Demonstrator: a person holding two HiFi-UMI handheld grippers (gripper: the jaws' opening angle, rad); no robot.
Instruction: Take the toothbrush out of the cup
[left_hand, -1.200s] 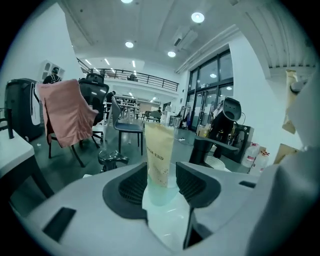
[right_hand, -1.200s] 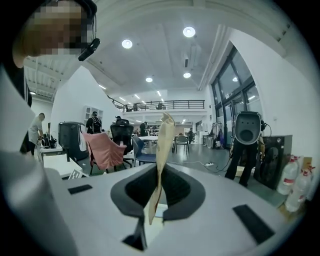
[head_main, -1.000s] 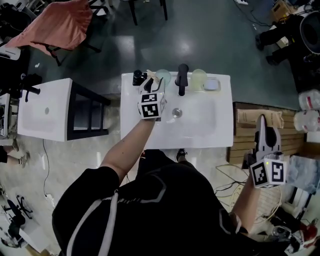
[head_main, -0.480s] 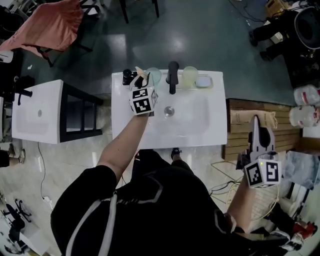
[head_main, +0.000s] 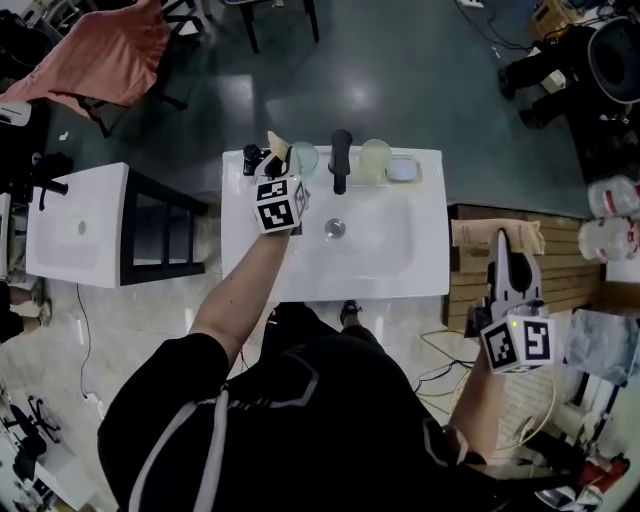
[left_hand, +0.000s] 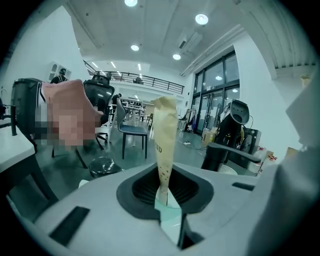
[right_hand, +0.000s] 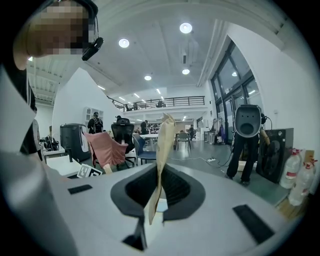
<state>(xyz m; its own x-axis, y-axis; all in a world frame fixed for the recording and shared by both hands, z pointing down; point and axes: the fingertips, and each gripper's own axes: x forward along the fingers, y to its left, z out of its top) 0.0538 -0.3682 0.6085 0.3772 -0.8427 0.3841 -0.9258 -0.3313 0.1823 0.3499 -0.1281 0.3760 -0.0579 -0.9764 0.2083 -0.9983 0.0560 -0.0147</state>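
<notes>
Watching the left claw (head_main: 275, 158) just squeeze in from wide open onto the paper-wrapped toothbrush (left_hand: 164, 135) standing in the green cup (left_hand: 170, 215) at the back of the sink (head_main: 400, 262), so probably ready to lift out, right claw (head_main: 503, 248) parked aside, pinched on another papery stick (right_hand: 162, 150).

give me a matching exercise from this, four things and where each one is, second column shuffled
1 faucet
2 toothbrush
3 pink cloth
4 right gripper

a draped over a chair
b right of the sink, shut on a paper-wrapped item
c between the left gripper's jaws
d between two cups at the sink's back

Pairs: 1-d, 2-c, 3-a, 4-b.

The left gripper's jaws have just been closing, the toothbrush between them.
</notes>
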